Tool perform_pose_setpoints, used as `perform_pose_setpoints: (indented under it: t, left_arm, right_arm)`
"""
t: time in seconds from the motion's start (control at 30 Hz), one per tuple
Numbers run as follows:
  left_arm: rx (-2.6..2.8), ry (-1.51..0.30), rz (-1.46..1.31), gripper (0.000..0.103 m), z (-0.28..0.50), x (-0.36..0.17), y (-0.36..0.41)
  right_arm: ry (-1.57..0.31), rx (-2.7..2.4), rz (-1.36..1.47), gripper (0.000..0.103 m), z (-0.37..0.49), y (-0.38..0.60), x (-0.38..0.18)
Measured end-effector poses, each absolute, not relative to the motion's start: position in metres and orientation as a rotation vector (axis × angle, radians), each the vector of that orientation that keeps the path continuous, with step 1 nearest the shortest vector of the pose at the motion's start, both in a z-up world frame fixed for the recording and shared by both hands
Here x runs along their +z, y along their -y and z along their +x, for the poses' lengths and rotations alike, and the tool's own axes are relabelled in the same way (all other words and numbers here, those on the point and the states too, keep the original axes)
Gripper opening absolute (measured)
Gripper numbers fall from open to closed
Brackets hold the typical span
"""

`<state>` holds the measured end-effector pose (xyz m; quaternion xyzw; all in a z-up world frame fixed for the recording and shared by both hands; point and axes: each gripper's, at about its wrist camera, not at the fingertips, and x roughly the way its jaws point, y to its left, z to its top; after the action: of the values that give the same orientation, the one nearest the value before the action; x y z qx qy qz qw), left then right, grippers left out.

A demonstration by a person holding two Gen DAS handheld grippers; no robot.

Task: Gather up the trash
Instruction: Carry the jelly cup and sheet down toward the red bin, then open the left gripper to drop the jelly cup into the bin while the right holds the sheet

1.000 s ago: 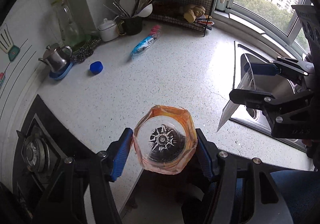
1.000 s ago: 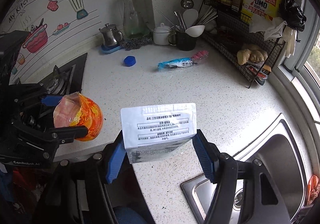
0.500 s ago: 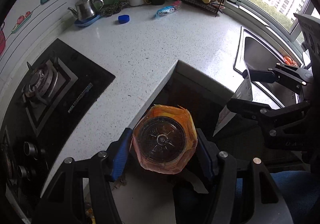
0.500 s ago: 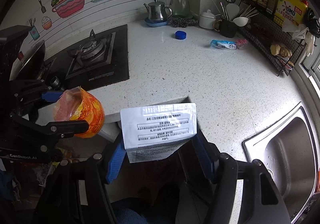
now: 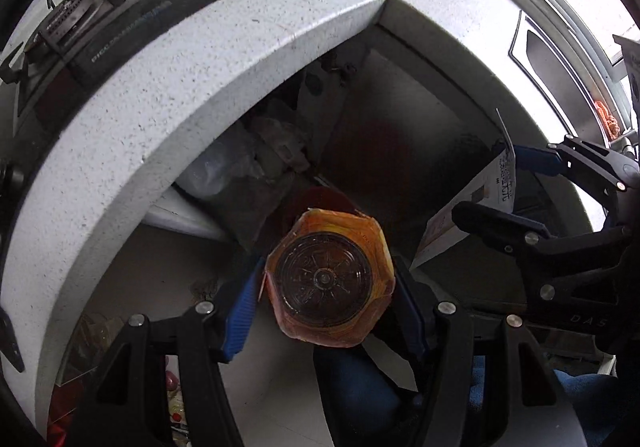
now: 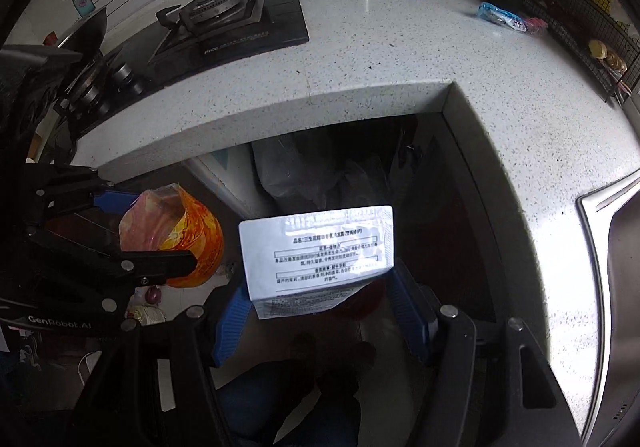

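Leftmost, "GenRobot.AI" is printed in white on the body of the left gripper (image 6: pixel 152 243), whose blue-padded fingers (image 5: pixel 240 315) stand about half open and press on both sides of an orange-wrapped bottle (image 5: pixel 330 279), held base toward the camera below the inner corner of the speckled countertop (image 5: pixel 240 47). Black lettering on the front edge of the stove (image 6: pixel 236 23) is too blurred to read. Further right, the right gripper (image 6: pixel 320 307) is likewise about half open, its blue pads clamped on the lower edges of a white box (image 6: pixel 318 247) with printed Chinese text in ruled frames, held upright before the dark recess under the counter. Letters "DAS" show on that gripper's body in the left wrist view.
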<state>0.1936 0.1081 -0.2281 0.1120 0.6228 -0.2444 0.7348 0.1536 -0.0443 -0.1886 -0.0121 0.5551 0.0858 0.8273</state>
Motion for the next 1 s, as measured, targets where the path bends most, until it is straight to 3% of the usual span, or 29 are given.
perform_pose_setpoints:
  t: [0.33, 0.8, 1.0]
  left_arm:
    - [-0.556, -1.394, 0.22, 0.059, 0.202, -0.327, -0.089]
    - [-0.596, -1.428, 0.213, 0.059, 0.221, -0.498, -0.053]
    - [-0.623, -1.458, 0.193, 0.062, 0.225, -0.545, -0.04]
  right_arm:
    - [-1.223, 0.175, -0.039, 0.062, 0.166, 0.06, -0.268]
    - [-1.23, 0.229, -0.09, 0.062, 0.188, 0.078, -0.422]
    - [-1.233, 0.212, -0.07, 0.062, 0.182, 0.101, -0.461]
